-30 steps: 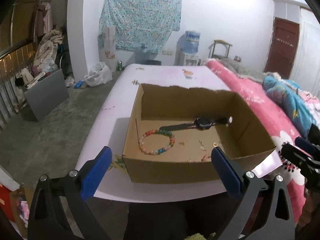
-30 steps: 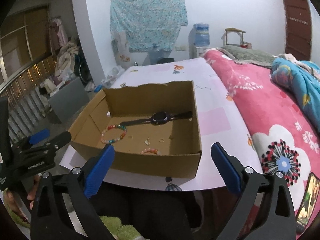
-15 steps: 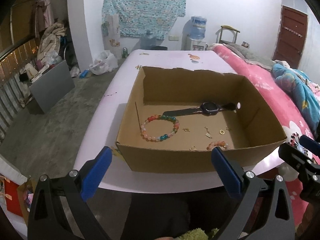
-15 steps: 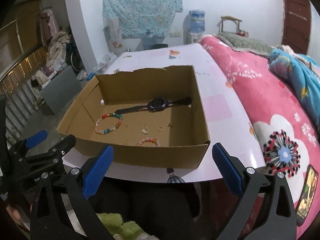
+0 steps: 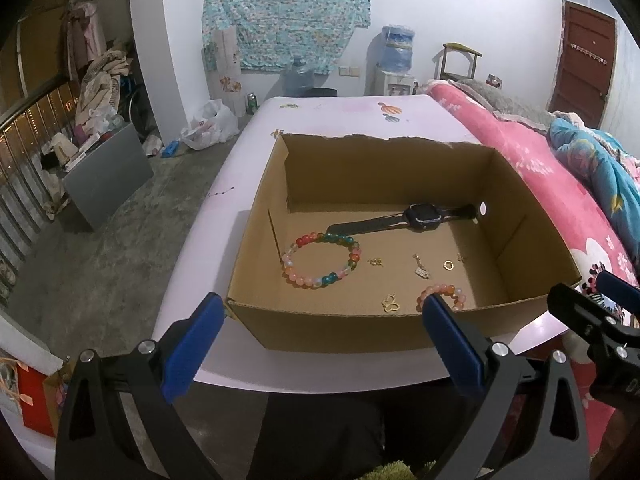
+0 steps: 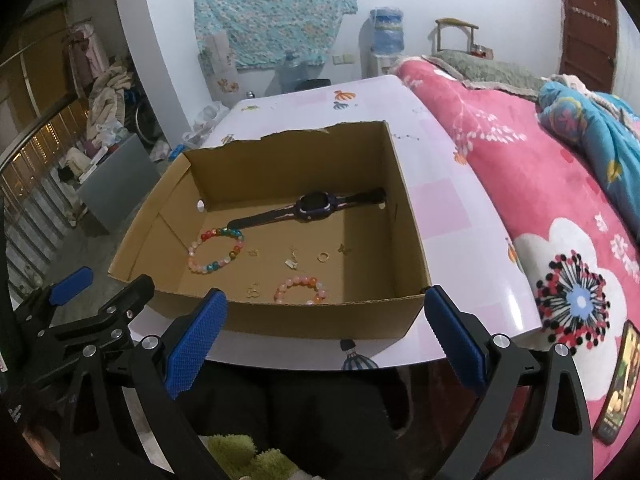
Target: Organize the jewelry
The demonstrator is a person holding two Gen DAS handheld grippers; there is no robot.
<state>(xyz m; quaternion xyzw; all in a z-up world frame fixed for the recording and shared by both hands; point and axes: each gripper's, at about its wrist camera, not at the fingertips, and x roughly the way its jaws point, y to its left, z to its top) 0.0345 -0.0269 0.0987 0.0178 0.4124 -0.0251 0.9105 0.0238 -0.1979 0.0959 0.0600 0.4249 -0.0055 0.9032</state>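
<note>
An open cardboard box (image 5: 320, 330) (image 6: 412, 240) sits on a pale pink table (image 5: 224, 208) (image 6: 452, 216). Inside lie a black watch (image 5: 416, 216) (image 6: 314, 204), a multicoloured bead bracelet (image 5: 320, 258) (image 6: 216, 250), a small pink bead bracelet (image 5: 442, 294) (image 6: 300, 290), a gold ring (image 5: 449, 265) (image 6: 323, 256) and several tiny gold charms. My left gripper (image 5: 320, 336) is open and empty before the box's near wall. My right gripper (image 6: 322, 328) is open and empty at the near wall too.
A pink flowered blanket (image 6: 560, 216) covers the bed right of the table. A phone (image 6: 618, 384) lies on it near the right edge. A grey cabinet (image 5: 108, 176) stands on the concrete floor to the left. A water dispenser (image 5: 394, 64) stands by the far wall.
Both grippers have risen and tilted down toward the box, so more of its floor shows. The jewelry has not moved.
</note>
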